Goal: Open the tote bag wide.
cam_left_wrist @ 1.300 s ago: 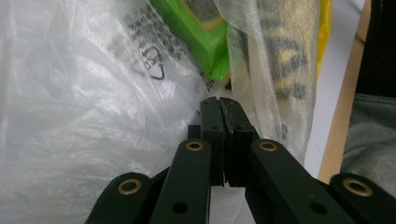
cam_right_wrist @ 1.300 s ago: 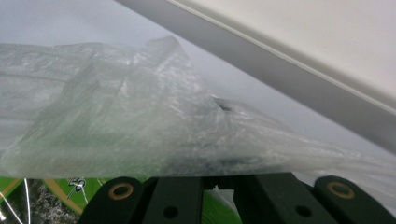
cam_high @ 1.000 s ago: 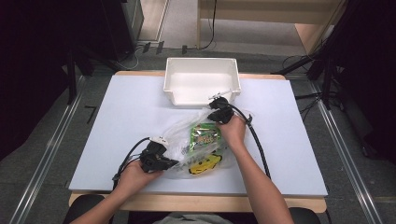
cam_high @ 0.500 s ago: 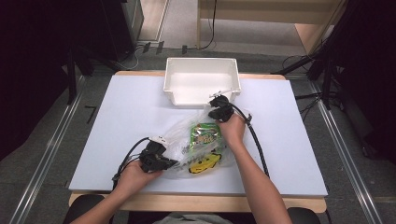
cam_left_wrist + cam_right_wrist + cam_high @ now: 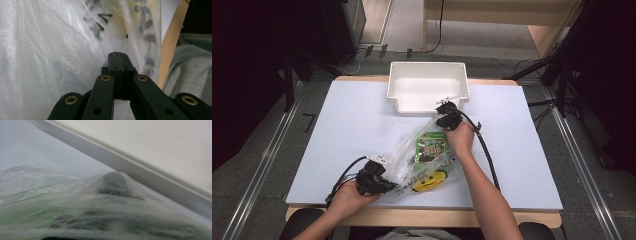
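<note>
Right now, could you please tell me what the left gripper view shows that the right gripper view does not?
The left gripper view shows the left hand-held gripper with its black jaws closed on the clear plastic bag, plus the table's wooden edge and a grey sleeve. The right gripper view shows the white bin and green packaging through the film. Both show the bag.

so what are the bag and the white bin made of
The bag looks like thin clear plastic film: glossy, crinkled, with green and yellow contents showing through. The white bin looks like rigid moulded plastic with a smooth matte finish and a rolled rim, though it could be coated.
</note>
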`<state>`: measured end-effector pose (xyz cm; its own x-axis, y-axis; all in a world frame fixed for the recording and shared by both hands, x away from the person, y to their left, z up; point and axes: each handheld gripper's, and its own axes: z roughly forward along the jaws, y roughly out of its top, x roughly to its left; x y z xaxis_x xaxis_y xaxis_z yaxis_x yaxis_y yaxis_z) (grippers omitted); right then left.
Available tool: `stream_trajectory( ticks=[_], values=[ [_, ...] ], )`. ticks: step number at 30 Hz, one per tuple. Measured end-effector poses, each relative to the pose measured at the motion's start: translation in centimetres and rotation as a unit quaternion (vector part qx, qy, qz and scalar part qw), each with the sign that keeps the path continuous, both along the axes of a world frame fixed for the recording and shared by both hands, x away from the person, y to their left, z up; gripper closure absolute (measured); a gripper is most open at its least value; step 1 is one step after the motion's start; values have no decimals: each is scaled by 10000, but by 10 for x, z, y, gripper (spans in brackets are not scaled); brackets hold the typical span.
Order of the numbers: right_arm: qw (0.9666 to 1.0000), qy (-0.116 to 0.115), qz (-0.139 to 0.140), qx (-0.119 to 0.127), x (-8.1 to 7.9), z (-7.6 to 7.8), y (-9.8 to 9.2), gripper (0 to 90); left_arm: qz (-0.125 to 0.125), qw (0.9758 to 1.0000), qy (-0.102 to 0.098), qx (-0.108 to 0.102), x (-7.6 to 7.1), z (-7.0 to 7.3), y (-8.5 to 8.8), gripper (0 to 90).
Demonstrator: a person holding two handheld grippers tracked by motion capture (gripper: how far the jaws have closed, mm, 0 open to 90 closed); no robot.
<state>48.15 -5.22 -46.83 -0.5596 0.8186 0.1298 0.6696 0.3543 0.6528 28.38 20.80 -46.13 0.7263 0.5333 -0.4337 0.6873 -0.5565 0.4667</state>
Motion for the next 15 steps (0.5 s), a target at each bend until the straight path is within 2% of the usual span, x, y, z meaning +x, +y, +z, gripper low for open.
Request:
stream_trajectory(
  ticks=[5,7,10,15],
  values=[
    [10000,11,-56,4,0,0,0,900,41,10000,10,-52,-1,0,0,900],
    [10000,-7,-61,-7,0,0,0,900,37,9999,-124,-33,0,2,0,900],
    [9999,42,-88,79,1,0,-1,900,122,9997,-186,-132,5,7,0,900],
    [9999,31,-92,59,1,0,-2,900,198,9991,-276,-261,11,15,0,889]
  ],
)
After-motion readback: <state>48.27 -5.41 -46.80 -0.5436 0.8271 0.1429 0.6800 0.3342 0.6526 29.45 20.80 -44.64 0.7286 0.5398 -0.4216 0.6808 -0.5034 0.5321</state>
